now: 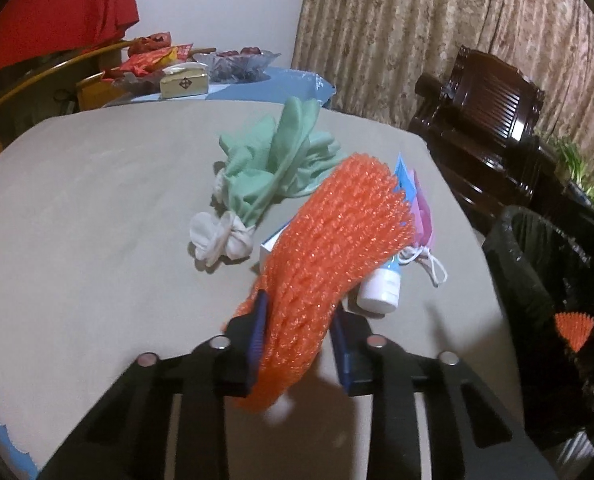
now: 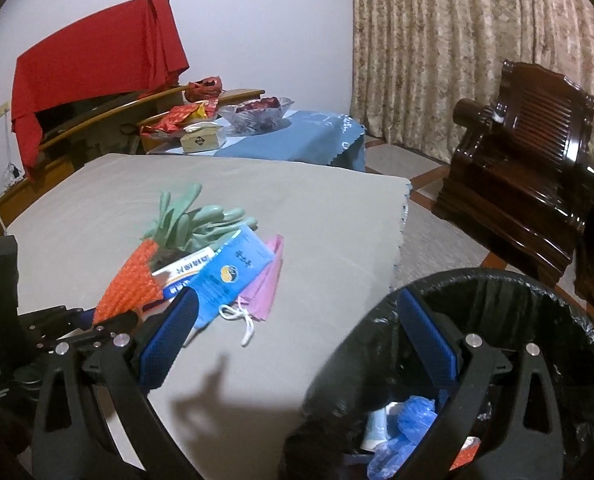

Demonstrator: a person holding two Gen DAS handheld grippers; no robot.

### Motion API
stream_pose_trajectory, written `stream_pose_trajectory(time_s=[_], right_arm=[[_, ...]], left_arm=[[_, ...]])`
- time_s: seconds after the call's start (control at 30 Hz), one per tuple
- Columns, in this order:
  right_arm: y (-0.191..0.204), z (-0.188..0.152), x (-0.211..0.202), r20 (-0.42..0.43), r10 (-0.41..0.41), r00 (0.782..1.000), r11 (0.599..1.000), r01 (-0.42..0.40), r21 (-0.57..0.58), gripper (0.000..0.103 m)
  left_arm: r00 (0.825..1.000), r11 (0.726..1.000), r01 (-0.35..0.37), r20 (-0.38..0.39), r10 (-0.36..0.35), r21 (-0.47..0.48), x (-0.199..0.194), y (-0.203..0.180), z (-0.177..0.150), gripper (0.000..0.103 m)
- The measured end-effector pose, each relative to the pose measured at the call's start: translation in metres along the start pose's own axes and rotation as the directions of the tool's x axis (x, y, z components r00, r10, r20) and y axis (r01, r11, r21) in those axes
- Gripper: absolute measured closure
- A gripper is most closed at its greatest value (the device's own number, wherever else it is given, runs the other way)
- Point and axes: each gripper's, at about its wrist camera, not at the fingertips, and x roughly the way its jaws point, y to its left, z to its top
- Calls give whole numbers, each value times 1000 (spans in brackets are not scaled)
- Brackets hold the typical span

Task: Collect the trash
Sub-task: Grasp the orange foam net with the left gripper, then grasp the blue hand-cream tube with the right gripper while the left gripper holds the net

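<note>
desk [image 1: 97, 208], grey cloth cover: trash heap near its right edge

- orange foam net sleeve [image 1: 329, 248]: one end clamped between the blue pads of the left tongs [image 1: 299, 332], the rest slanting up over the heap
- green rubber gloves [image 1: 281, 164]: crumpled, behind the sleeve, resting on the desk
- white wad [image 1: 221, 236]: just beside the gloves
- tube with white cap [image 1: 379, 288]: beside the sleeve, partly under it
- blue packet [image 2: 233, 268] and pink sheet [image 2: 267, 280]: overlapping, a white string [image 2: 243, 320] lying in front of them

bin with black liner [image 2: 497, 280]: beside the desk, holding blue plastic [image 2: 413, 416] and other scraps

right tongs [image 2: 301, 328]: jaws wide apart, nothing between them, one finger over the desk edge, the other over the bin mouth
</note>
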Motion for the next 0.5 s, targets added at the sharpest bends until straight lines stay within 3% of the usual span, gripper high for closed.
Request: stream_pose_trajectory(time_s=[0.27,0.5], right_arm=[[30,9,11,1,39,999,999,-39,-29,6],[58,3,34,-51,66,997,997,-68,-36,6]], left_arm=[[999,998,11,48,-9,-54,-22,15,11,84],[998,995,-41,52,46,-93,-29,38,14,85]])
